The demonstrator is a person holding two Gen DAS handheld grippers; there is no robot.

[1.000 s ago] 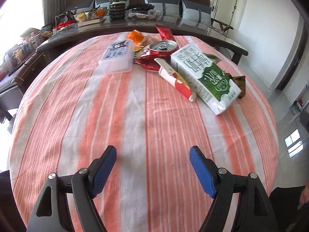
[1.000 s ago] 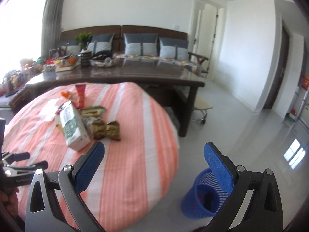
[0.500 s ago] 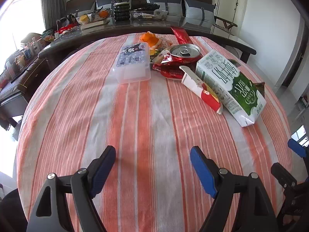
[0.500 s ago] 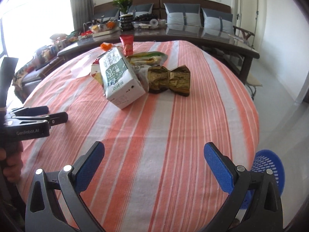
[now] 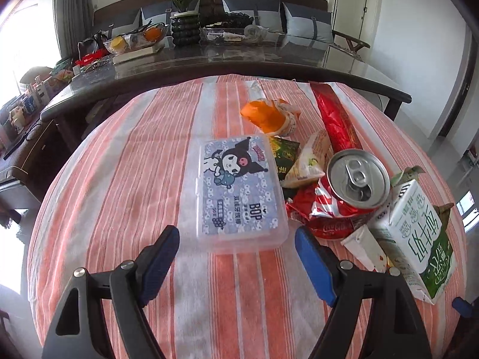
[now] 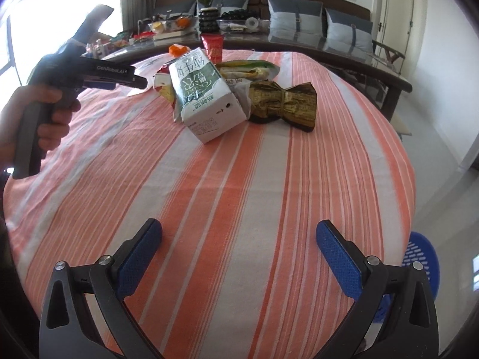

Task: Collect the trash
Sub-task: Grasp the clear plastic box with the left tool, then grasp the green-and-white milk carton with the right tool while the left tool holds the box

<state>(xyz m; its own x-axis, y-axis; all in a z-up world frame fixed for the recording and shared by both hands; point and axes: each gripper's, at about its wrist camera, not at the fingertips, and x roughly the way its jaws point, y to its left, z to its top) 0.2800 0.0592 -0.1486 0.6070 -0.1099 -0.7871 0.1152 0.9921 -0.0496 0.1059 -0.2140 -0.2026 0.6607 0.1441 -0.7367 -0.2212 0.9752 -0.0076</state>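
A pile of trash lies on the striped round table (image 5: 119, 179): a clear plastic box with a cartoon label (image 5: 239, 191), a red soda can (image 5: 357, 179), a green-and-white milk carton (image 5: 416, 239), an orange wrapper (image 5: 266, 113) and a red packet (image 5: 335, 122). My left gripper (image 5: 236, 257) is open and empty, its jaws just short of the box's near edge. In the right wrist view the carton (image 6: 203, 95) and a crumpled gold wrapper (image 6: 284, 104) lie ahead. My right gripper (image 6: 239, 254) is open and empty above the cloth.
A blue mesh bin (image 6: 419, 263) stands on the floor right of the table. A dark glass table (image 5: 239, 59) with fruit, a plant and clutter stands behind, a sofa beyond it. The left gripper body and hand (image 6: 60, 89) show at the left.
My left gripper has moved forward to the plastic box. My right gripper has swung left from the bin and floor to face the table, then closer to the trash.
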